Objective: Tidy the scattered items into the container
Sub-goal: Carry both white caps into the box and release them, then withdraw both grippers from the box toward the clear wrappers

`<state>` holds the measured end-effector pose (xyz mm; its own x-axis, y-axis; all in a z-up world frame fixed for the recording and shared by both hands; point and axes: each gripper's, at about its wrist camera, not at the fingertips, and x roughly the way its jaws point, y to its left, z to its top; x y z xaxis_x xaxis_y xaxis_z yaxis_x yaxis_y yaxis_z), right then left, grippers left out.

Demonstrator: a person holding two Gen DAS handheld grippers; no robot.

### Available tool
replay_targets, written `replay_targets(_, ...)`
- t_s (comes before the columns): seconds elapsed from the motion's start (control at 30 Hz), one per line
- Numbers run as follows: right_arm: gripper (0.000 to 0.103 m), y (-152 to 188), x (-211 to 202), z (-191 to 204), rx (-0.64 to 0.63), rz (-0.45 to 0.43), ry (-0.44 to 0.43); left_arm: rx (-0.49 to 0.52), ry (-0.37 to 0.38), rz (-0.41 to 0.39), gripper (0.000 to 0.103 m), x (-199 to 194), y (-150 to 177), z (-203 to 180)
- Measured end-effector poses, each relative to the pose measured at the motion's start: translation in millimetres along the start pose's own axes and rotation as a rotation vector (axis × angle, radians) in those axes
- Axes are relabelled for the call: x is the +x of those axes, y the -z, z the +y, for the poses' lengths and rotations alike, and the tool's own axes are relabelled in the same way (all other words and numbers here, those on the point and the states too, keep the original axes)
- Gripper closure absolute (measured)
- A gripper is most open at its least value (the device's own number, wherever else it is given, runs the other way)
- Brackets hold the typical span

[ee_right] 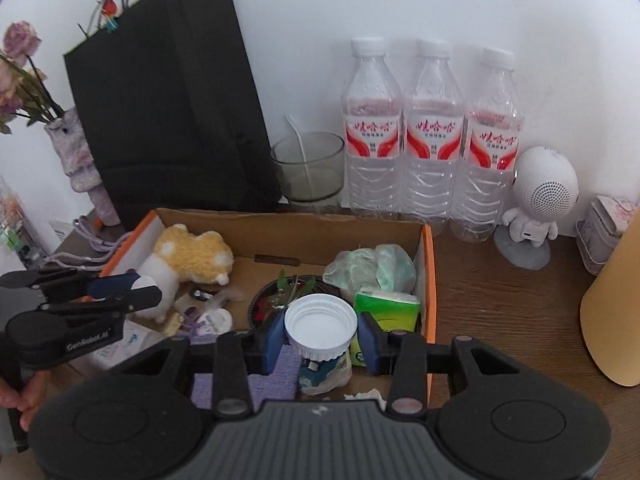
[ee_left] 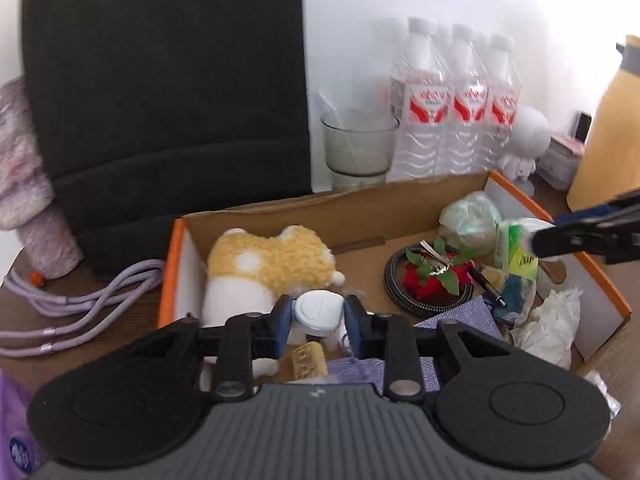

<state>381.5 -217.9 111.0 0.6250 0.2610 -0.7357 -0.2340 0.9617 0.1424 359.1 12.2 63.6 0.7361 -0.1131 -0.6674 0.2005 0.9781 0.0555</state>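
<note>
We see the left gripper (ee_left: pixel 317 322) over the near left part of the open cardboard box with orange edges (ee_left: pixel 560 220), its blue-padded jaws pinching a small pale blue-white rounded case (ee_left: pixel 320 311). The right gripper (ee_right: pixel 320 340) hangs over the near right part of the same box, its jaws clamped on a white ribbed plastic screw cap (ee_right: pixel 321 326), hollow side facing the camera. Inside the box lie a yellow and white plush toy (ee_right: pixel 188 264) at the left, a coiled black braided cable (ee_left: pixel 404 292) with a red artificial flower (ee_left: pixel 424 280) on it near the middle, a crumpled pale green plastic bag (ee_right: pixel 370 268) at the far right corner, a green tissue packet (ee_right: pixel 388 306) just in front of it, a purple knitted cloth (ee_left: pixel 464 316), a cork (ee_left: pixel 306 360) and crumpled white tissue (ee_left: pixel 552 328). The box sits on the brown wooden bench (ee_right: pixel 500 288). Behind it stand a black paper bag (ee_right: pixel 172 112), a clear glass tumbler (ee_right: pixel 310 168), three clear water bottles with red labels (ee_right: pixel 434 140) and a white astronaut-shaped speaker (ee_right: pixel 540 200). A lilac cord (ee_left: pixel 72 300) lies left of the box.
</note>
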Motion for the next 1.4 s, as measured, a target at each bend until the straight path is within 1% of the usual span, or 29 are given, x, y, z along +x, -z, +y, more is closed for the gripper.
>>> replay_targets(0.07,0.064,-4,22,1,0.02,0.028,0.009,0.015,-0.019,0.008,0.071,9,-2,-3)
replay_targets(0.1,0.064,-6,31,3,0.013,0.041,0.031,0.011,-0.027,0.01,0.066,12,-3,-3)
replay_targets(0.13,0.064,-7,38,4,0.002,0.051,0.068,-0.002,-0.025,0.008,0.055,14,-2,0)
replay_targets(0.17,0.064,-8,43,5,-0.012,0.052,0.088,-0.015,-0.023,0.008,0.048,15,-2,3)
replay_targets(0.2,0.061,-9,45,6,-0.025,0.052,0.084,-0.023,-0.019,0.008,0.04,15,-1,6)
replay_targets(0.27,0.06,-11,42,7,-0.024,0.039,0.096,-0.023,-0.002,-0.002,0.04,12,-1,11)
replay_targets(0.3,0.057,-12,39,8,-0.025,0.029,0.099,-0.023,-0.006,-0.006,0.04,10,-3,13)
replay_targets(0.33,0.055,-15,34,7,-0.026,0.018,0.098,-0.035,-0.013,-0.013,0.04,7,-5,14)
replay_targets(0.47,0.054,-24,17,2,0.006,0.017,0.094,-0.108,-0.007,-0.004,0.038,-8,-16,20)
replay_targets(0.6,0.052,-26,-11,-1,0.052,0.029,0.058,-0.131,-0.017,0.014,0.025,-30,-21,18)
replay_targets(0.7,0.042,-24,-30,0,0.078,0.06,0.057,-0.177,-0.044,0.044,0.017,-47,-22,17)
replay_targets(0.73,0.04,-22,-35,1,0.084,0.075,0.053,-0.194,-0.055,0.05,0.013,-53,-22,15)
replay_targets(0.77,0.038,-19,-40,3,0.083,0.096,0.048,-0.204,-0.057,0.057,0.011,-59,-21,12)
replay_targets(0.8,0.033,-15,-44,6,0.081,0.119,0.044,-0.206,-0.051,0.068,0.009,-64,-19,9)
replay_targets(0.87,0.031,-6,-53,12,0.088,0.135,0.05,-0.206,-0.044,0.095,0.007,-76,-15,1)
replay_targets(0.93,0.03,3,-61,19,0.091,0.151,0.048,-0.197,-0.062,0.133,0.007,-86,-12,-9)
replay_targets(1.0,0.029,13,-70,27,0.088,0.152,0.037,-0.18,-0.098,0.145,0.006,-99,-10,-21)
replay_targets(1.03,0.029,20,-75,33,0.081,0.144,0.047,-0.184,-0.102,0.142,0.004,-107,-7,-24)
replay_targets(1.1,0.024,30,-81,42,0.064,0.137,0.061,-0.203,-0.104,0.145,0.004,-119,-4,-27)
replay_targets(1.17,0.024,39,-88,49,0.061,0.131,0.06,-0.217,-0.113,0.141,0.004,-130,1,-28)
replay_targets(1.23,0.023,48,-95,55,0.056,0.116,0.059,-0.215,-0.135,0.125,0.004,-142,6,-31)
replay_targets(1.3,0.023,59,-107,62,0.047,0.058,0.063,-0.224,-0.163,0.075,0.002,-156,15,-35)
replay_targets(1.37,0.023,74,-123,71,0.012,-0.052,0.056,-0.22,-0.174,-0.035,0.0,-174,29,-41)
replay_targets(1.4,0.023,83,-131,77,-0.022,-0.119,0.057,-0.201,-0.192,-0.109,0.0,-184,38,-44)
